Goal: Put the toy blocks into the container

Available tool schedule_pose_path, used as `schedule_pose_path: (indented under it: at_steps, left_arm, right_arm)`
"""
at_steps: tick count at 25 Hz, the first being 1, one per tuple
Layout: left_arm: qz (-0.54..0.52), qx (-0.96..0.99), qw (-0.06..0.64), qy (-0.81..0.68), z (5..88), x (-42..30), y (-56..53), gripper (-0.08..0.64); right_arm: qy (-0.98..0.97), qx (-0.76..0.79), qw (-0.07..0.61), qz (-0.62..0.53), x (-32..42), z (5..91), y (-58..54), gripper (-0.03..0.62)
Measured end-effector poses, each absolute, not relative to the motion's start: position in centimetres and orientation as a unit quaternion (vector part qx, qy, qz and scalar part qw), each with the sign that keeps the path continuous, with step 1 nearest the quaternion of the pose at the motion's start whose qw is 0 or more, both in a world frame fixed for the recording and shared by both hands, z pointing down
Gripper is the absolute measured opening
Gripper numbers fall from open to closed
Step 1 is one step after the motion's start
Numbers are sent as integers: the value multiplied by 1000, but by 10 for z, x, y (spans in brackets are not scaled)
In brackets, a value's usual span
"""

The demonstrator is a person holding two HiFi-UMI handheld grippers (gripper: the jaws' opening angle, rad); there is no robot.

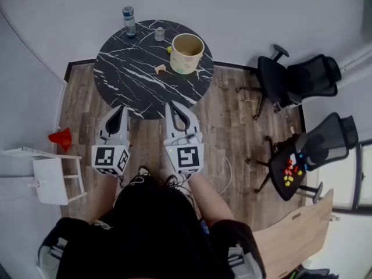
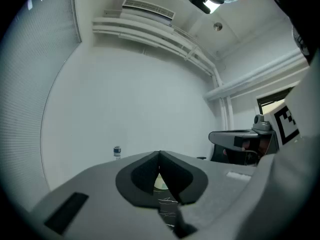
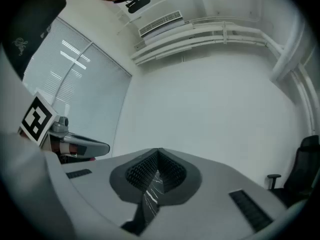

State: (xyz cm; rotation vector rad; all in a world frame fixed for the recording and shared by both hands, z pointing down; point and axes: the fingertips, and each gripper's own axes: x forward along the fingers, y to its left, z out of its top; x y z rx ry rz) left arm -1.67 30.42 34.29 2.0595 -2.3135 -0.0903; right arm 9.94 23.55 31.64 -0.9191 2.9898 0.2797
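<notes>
The fingers (image 2: 141, 178) of the left gripper (image 1: 118, 110) are pressed together, tips meeting, with nothing between them, and the fingers (image 3: 142, 175) of the right gripper (image 1: 174, 107) are pressed together and empty as well. Both grippers are held level, side by side, at the near edge of a round black marbled surface (image 1: 131, 77). On the far right part of that surface stands a beige container (image 1: 186, 63), well apart from both grippers. A yellow block (image 1: 170, 49) lies just beside its left wall, and a wooden block (image 1: 160, 69) lies near it, a little closer to the person. At the far edge stand a bottle (image 1: 129, 21) and a small glass (image 1: 159, 34). To the right, on the wooden floor, a black chair (image 1: 278, 156) carries a heap of red and yellow blocks (image 1: 289, 172).
</notes>
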Motion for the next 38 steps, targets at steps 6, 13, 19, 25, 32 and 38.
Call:
schedule_pose_path:
  at_steps: [6,13,19,25,32,38]
  left_arm:
    - [-22,682,26,-731,344,-42,300,-2]
    - [-19,709,43,-703,357,-52,296,-2]
    - [-14,717,69,-694,380,-57,276,-2]
    - [0,716,76,-694,391,-62,228,-2]
    - [31,717,96,-690,395,-67,155,-2]
    - [59,712,125,-688,409,-62,107,-2]
  right_arm:
    - [948,-305,7,89,71,313,238,-3]
    - [943,-316,-20,99,58,326,237,-3]
    - [944,-312,-34,99,54,337,216,-3]
    - [951,-294,-45,88,45,354,165,-3]
    - [963,-251,-65,68,35,375,87,-3]
    - [974,-211,-73,27,36,396,40,-3]
